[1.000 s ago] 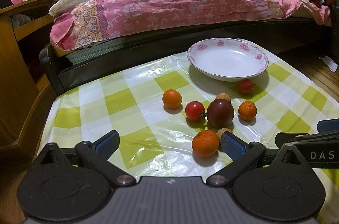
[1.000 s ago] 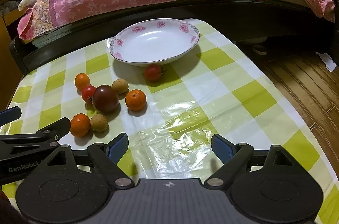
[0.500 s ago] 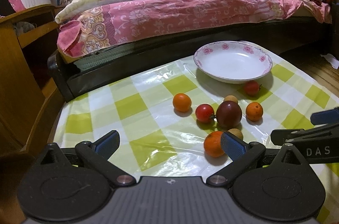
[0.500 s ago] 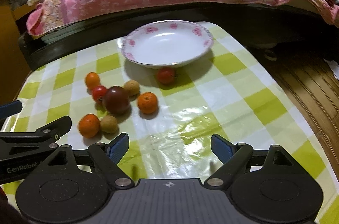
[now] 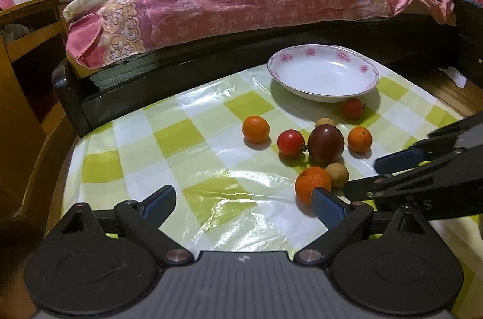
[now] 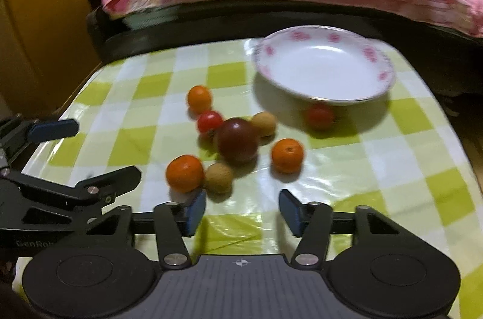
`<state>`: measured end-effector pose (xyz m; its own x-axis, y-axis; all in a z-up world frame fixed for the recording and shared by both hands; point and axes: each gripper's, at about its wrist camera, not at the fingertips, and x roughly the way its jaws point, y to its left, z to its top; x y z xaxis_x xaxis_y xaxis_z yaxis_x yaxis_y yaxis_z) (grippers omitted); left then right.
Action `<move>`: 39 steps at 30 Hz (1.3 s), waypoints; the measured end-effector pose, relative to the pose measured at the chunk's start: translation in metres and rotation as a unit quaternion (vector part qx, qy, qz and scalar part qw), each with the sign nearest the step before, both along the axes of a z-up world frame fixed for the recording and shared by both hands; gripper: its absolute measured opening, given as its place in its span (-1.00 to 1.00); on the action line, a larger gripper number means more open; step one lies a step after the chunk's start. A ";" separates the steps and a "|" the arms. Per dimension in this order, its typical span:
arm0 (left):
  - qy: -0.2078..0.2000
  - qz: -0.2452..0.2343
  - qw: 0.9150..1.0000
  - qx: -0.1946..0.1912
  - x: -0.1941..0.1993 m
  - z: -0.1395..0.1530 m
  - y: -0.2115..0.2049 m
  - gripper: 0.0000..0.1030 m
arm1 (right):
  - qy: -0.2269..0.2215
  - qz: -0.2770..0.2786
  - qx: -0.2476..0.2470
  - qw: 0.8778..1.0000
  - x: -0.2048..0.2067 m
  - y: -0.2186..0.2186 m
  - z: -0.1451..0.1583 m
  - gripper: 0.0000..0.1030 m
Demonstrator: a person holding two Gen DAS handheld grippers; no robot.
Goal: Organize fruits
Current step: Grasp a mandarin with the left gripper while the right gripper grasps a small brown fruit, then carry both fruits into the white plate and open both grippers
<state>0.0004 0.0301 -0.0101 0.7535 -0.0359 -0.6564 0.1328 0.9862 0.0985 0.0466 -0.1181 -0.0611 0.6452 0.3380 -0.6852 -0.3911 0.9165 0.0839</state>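
A near orange (image 6: pixel 184 173) and a tan longan (image 6: pixel 218 177) lie just ahead of the right gripper (image 6: pixel 242 212), whose jaws gape empty. A dark tomato (image 6: pixel 238 140) sits beyond, the white dish (image 6: pixel 324 68) farther off. The left gripper (image 5: pixel 243 202) is also wide open, empty.

Partial print "GenRob" showing on left gripper (image 6: pixel 69 150) body; remaining letters running out of frame.
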 end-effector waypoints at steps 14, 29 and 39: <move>0.007 -0.020 1.000 0.002 0.001 -0.004 0.004 0.95 | 0.004 0.054 -0.007 0.999 0.022 0.018 -0.006 -0.64; 0.040 -0.088 0.995 0.002 0.024 -0.025 -0.055 0.22 | 0.032 -0.004 -0.003 0.999 0.003 -0.036 -0.005 -0.65; 0.064 -0.063 0.996 -0.023 0.032 -0.027 -0.055 -0.14 | 0.024 -0.008 0.001 1.000 0.003 -0.040 -0.003 -0.65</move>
<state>0.0326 -0.0254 -0.0369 0.6509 -0.1577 -0.7426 0.2645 0.9640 0.0271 0.0494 -0.1584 -0.0646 0.6159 0.3297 -0.7155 -0.3727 0.9221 0.1041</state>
